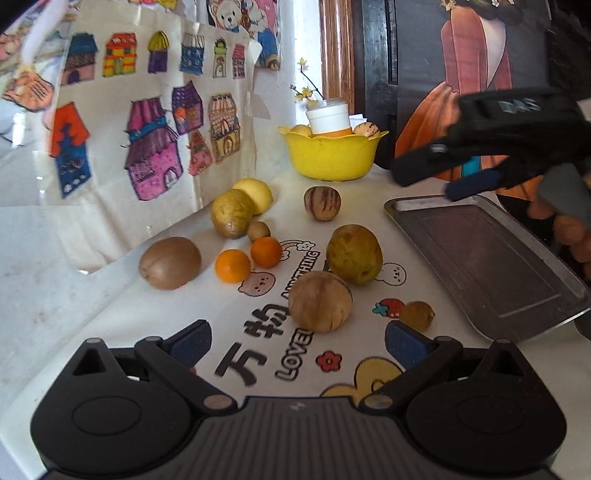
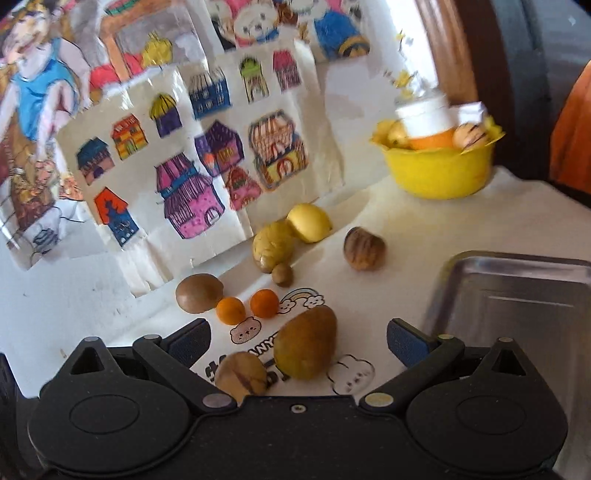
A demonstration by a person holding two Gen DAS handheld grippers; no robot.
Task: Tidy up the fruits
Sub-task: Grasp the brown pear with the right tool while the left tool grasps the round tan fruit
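Open left tool (image 1: 297,341), tray (image 1: 491,266) edge cropped

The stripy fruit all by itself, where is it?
The striped fruit sits alone on the table in the left wrist view, between the yellow bowl behind it and the metal tray to its right.

A sheet of coloured house drawings (image 1: 147,122) leans across the left of the left wrist view, with a teddy-bear drawing (image 1: 240,18) above it at the top centre. A white-capped orange jar (image 1: 328,118) holding a twig of yellow blossoms (image 1: 304,83) sits upper centre. Upper right hangs a picture of a figure in an orange gown (image 1: 472,74). The white tablecloth (image 1: 266,350) shows cartoon prints and bold lettering.
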